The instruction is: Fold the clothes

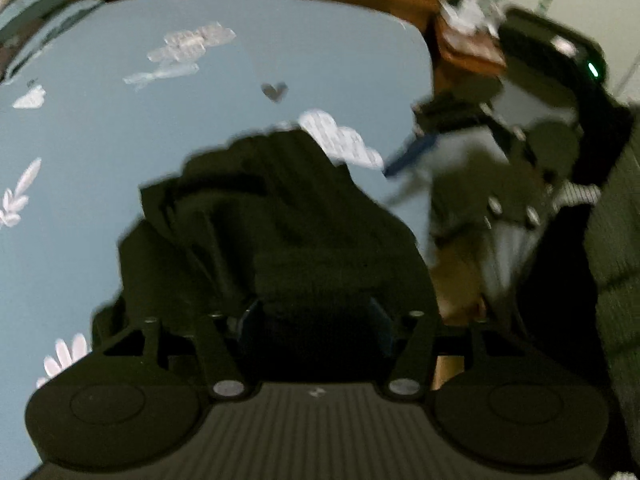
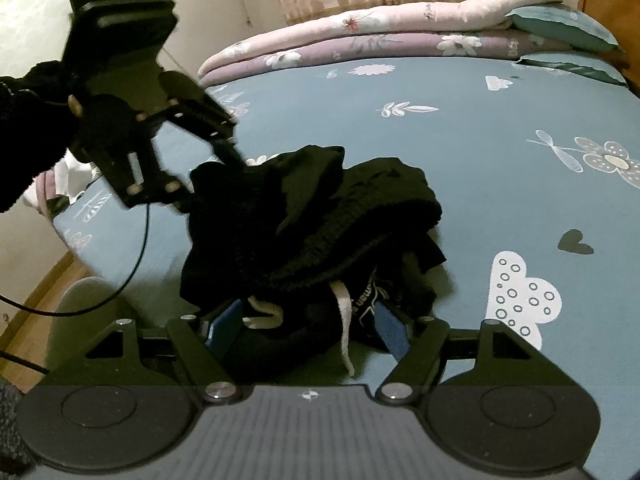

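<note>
black garment [image 2: 304,216], blue flower-patterned bedsheet [image 2: 500,184]

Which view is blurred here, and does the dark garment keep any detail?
Left wrist view: motion-blurred throughout, the crumpled black garment a featureless dark mass. Right wrist view: sharper, with knit texture and a white drawstring visible, though fisheye bends the blue patterned bedsheet.

Black claw [image 2: 308,320], blue pads [image 2: 394,330], silver screws, fuzzy black sleeve [image 2: 24,120]

A crumpled black garment [image 1: 276,224] lies on the blue patterned bedsheet [image 1: 100,152], covering the left hand-held gripper [image 1: 314,320].
</note>
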